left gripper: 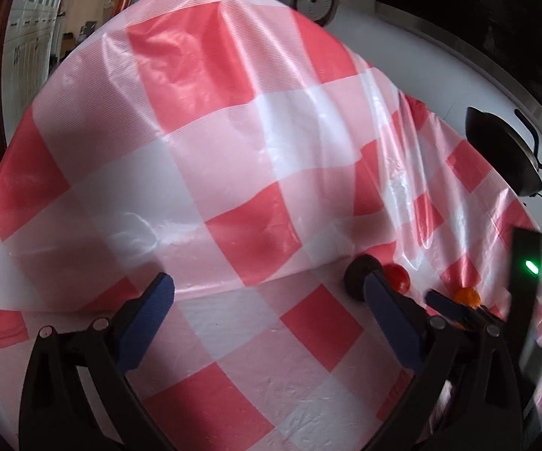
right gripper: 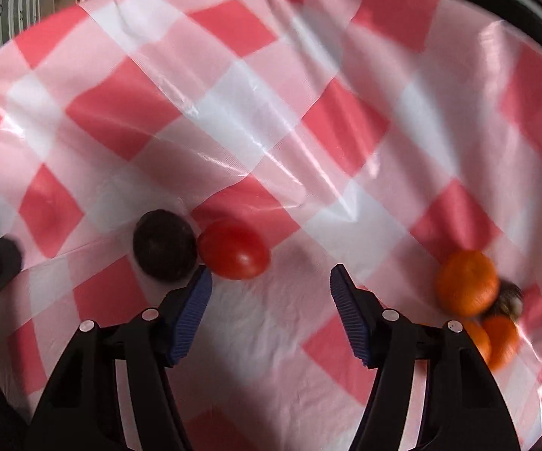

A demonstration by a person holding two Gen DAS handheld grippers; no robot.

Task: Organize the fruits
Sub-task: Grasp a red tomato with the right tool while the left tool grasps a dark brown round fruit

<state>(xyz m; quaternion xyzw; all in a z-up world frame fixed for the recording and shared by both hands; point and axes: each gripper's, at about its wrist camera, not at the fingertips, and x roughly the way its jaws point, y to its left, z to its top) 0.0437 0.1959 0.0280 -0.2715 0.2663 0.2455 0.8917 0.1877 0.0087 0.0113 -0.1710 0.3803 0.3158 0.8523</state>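
Checked plastic cloth draped the worktop, billowing up behind. Right gripper jaws apart, empty; left gripper likewise. Dark fruit touched red tomato. Oranges lay right, blurred, partly hidden.

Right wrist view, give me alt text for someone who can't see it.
The open right tool hangs empty over a red-and-white checked tablecloth, pointing just right of a red tomato that touches a dark round fruit. Several oranges cluster at the right.
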